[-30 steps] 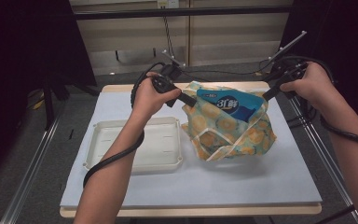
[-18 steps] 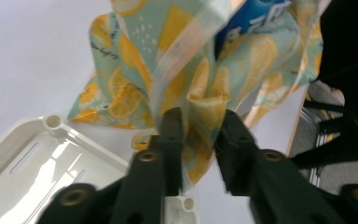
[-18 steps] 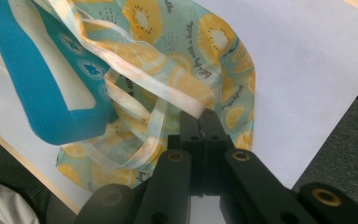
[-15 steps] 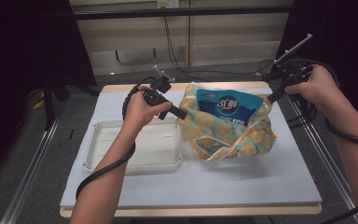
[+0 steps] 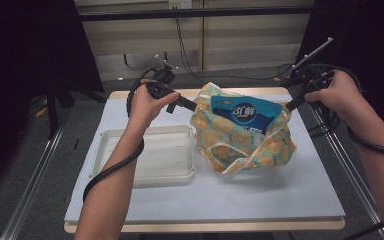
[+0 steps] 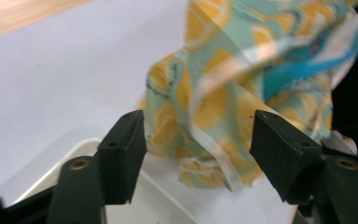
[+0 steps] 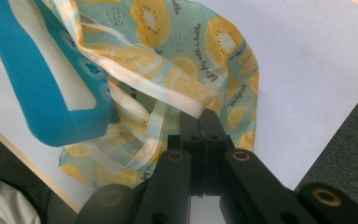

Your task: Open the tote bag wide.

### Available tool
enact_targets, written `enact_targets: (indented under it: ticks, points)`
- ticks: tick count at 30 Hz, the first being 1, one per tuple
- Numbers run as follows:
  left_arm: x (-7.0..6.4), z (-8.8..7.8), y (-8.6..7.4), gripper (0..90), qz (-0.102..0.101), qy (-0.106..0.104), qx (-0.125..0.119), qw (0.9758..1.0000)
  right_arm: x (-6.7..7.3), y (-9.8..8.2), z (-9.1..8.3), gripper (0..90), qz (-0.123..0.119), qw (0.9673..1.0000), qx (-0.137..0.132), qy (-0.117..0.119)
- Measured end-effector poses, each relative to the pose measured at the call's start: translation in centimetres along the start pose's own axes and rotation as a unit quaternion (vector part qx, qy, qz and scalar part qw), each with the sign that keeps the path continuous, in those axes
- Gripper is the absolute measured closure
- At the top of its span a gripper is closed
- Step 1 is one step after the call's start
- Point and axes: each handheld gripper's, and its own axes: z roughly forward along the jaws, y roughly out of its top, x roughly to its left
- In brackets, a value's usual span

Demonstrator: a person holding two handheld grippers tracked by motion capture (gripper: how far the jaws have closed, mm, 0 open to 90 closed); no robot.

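Yellow-patterned cloth bag point(image 5: 242, 137) holds a blue packet point(image 5: 245, 112); right gripper point(image 7: 200, 116) pinches its rim, while left gripper point(image 6: 196, 140), jaws just opening, seemingly touches nothing.

Lemon-print fabric bag point(image 5: 240, 142) upright on table, blue packet point(image 5: 245, 112) seemingly inside

Both forearms are bare, with no sleeves or gloves in sight. The left gripper point(image 6: 193, 154) has matte black, blocky jaws on rounded arms with brass-coloured screws, and a black cable loops from it. The right gripper point(image 7: 200, 122) is the same black build, with thin grey rods.
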Motion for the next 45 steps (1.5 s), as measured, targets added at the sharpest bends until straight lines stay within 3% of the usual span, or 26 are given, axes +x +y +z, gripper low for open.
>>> enact_targets:
  ticks: [2,4,6,7,9,11,12,13,14,21,23,24,27,33,35,36,45]
  points:
    - [0.3,0.6,0.2,40.5,-0.001,0.011,0.01,0.9999,0.0,0.0,0.0,90.0,-0.001,1.0,-0.006,0.002]
    - [0.4,1.4,0.4,45.4,-0.002,0.001,0.014,0.9999,-0.1,0.0,0.1,90.0,-0.003,1.0,-0.005,0.004]
    - [0.4,2.3,0.5,50.6,0.01,-0.005,0.013,0.9999,-0.1,-0.1,0.3,90.0,0.0,1.0,-0.004,0.005]
    - [0.4,2.7,0.6,59.8,0.009,-0.014,0.016,0.9997,-0.2,-0.1,0.3,90.0,0.002,1.0,-0.004,0.004]
    - [0.5,3.3,0.8,68.9,0.015,0.001,0.017,0.9997,-0.4,-0.2,0.5,90.0,0.002,1.0,-0.001,0.005]
    - [0.8,3.5,1.0,84.2,0.007,-0.004,0.013,0.9999,-0.5,-0.3,0.6,90.0,0.002,1.0,-0.004,0.006]
    - [1.0,3.7,1.1,86.0,0.006,-0.011,0.008,0.9999,-0.5,-0.4,0.7,90.0,0.004,1.0,-0.002,0.006]
    - [0.9,3.9,1.2,89.4,0.0,-0.002,0.013,0.9999,-0.6,-0.5,0.8,90.0,0.006,1.0,-0.002,0.006]
    - [1.1,4.2,1.3,90.0,0.009,0.003,0.018,0.9998,-0.7,-0.6,0.9,90.0,0.008,1.0,-0.001,0.005]
    - [2.1,5.7,1.7,90.0,-0.009,0.018,0.021,0.9996,-1.4,-1.1,1.8,90.0,0.019,0.9998,0.003,0.005]
    - [2.4,6.1,1.7,90.0,-0.004,0.024,0.026,0.9994,-1.6,-1.2,2.2,90.0,0.013,0.9999,0.001,0.006]
    - [2.4,6.3,1.7,90.0,-0.012,0.027,0.025,0.9992,-1.6,-1.1,2.4,90.0,0.018,0.9998,0.002,0.006]
    - [2.7,6.9,1.7,90.0,-0.005,0.033,0.037,0.9988,-2.0,-1.2,3.0,90.0,0.014,0.9999,0.006,0.007]
    - [3.4,7.9,1.6,90.0,-0.015,0.034,0.036,0.9987,-2.3,-1.2,3.9,90.0,0.026,0.9996,0.012,0.007]
    - [3.6,8.1,1.5,90.0,-0.007,0.032,0.043,0.9985,-2.6,-1.3,4.3,90.0,0.02,0.9997,0.008,0.007]
    - [3.6,8.2,1.4,90.0,-0.019,0.032,0.036,0.9986,-2.6,-1.3,4.4,90.0,0.025,0.9996,0.012,0.006]
    - [4.2,8.9,1.1,90.0,-0.023,0.037,0.031,0.9986,-3.0,-1.2,5.5,90.0,0.027,0.9995,0.012,0.001]
